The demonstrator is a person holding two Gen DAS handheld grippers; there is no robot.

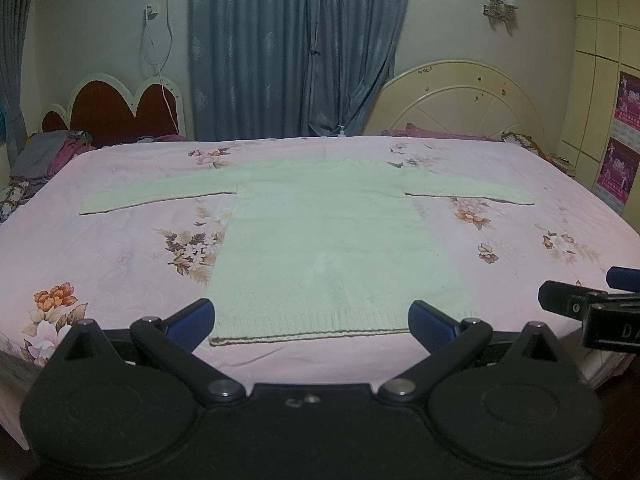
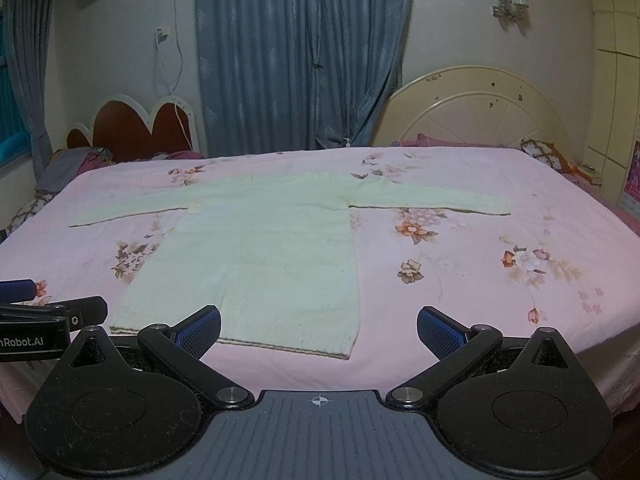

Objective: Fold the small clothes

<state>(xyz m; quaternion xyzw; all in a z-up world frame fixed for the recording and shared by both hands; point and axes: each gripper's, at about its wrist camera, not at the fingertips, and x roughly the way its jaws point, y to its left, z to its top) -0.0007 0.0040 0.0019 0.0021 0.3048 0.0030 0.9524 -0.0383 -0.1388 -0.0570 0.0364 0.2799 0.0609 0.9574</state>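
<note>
A pale green knit sweater (image 1: 332, 240) lies flat on the pink floral bedsheet (image 1: 100, 248), both sleeves spread out sideways, hem toward me. It also shows in the right wrist view (image 2: 256, 252). My left gripper (image 1: 312, 322) is open and empty, its blue pads either side of the hem, just short of it. My right gripper (image 2: 319, 330) is open and empty, over the hem's right corner and the sheet (image 2: 460, 264) beside it. The right gripper shows at the left wrist view's right edge (image 1: 600, 308); the left gripper shows at the right wrist view's left edge (image 2: 40, 312).
A cream round headboard (image 1: 464, 100) stands at the back right, a red heart-shaped headboard (image 1: 120, 108) at the back left. Blue curtains (image 1: 296, 48) hang behind. Piled clothes (image 1: 48, 152) lie at the far left. Pillows (image 1: 520, 140) sit by the right headboard.
</note>
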